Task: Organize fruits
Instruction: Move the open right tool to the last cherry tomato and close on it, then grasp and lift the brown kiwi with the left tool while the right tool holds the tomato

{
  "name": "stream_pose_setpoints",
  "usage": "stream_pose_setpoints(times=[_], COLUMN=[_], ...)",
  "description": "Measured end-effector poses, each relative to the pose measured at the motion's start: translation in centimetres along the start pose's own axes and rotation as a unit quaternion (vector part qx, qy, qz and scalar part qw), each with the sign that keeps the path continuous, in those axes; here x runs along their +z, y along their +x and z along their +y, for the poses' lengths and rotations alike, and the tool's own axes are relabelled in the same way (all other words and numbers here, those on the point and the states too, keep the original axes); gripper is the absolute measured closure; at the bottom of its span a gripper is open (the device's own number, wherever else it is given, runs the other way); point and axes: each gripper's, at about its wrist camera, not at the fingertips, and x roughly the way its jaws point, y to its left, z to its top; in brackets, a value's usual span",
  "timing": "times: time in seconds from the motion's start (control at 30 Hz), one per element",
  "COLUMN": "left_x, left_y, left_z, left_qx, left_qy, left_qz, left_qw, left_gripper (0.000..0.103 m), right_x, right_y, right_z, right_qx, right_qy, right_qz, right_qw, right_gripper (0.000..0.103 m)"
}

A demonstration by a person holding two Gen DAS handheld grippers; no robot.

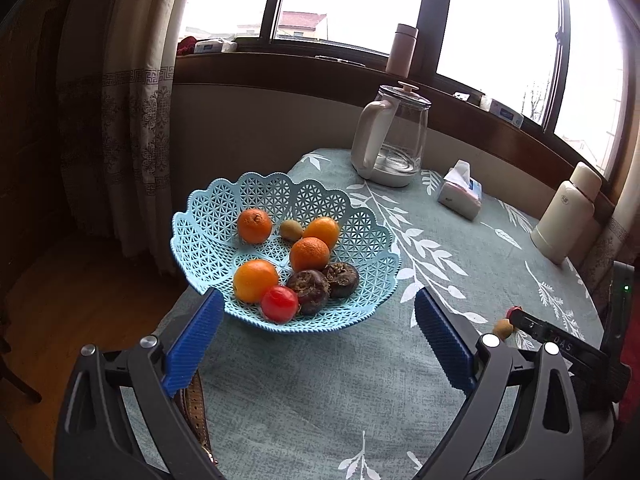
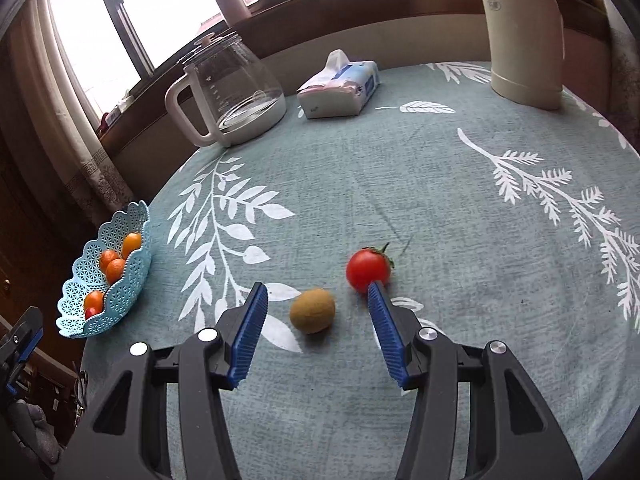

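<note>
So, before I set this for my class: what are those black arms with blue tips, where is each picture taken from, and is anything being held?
There is no robot: a person holds a hand-held gripper in each hand, and a camera on each looks out along its blue-padded jaws. The left gripper faces a blue basket holding oranges, a small kiwi, a red tomato and two dark fruits. The right gripper looks down at the leaf-print tablecloth, where a loose kiwi lies between its open jaws and a second tomato sits just beyond. Further back stand a glass kettle, a tissue pack and a flask. Neither gripper holds anything.
</note>
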Motion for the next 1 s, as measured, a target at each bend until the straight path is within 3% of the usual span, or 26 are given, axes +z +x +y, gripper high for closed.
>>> stream_pose_setpoints(times=[0.43, 0.73, 0.87, 1.0], left_x=[-1.3, -1.9, -2.2, -2.4], left_y=[0.9, 1.4, 1.6, 1.6], left_z=[-2.7, -3.6, -4.0, -4.6], left_qx=[-0.02, -0.027, -0.032, -0.037], left_qy=[0.034, 0.043, 0.047, 0.053], left_qz=[0.023, 0.034, 0.039, 0.042], left_qw=[0.999, 0.9981, 0.9976, 0.9971], left_gripper=[0.006, 0.006, 0.006, 0.006], right_x=[1.9, 2.6, 2.5, 1.9], right_y=[2.7, 4.2, 4.2, 3.5], right_z=[-1.4, -1.2, -1.2, -0.8], right_qx=[-0.034, -0.049, -0.049, -0.054], right_qy=[-0.017, -0.029, -0.032, -0.048], right_qz=[0.021, 0.036, 0.036, 0.026], right_qw=[0.999, 0.998, 0.998, 0.997], right_gripper=[0.05, 0.061, 0.073, 0.075])
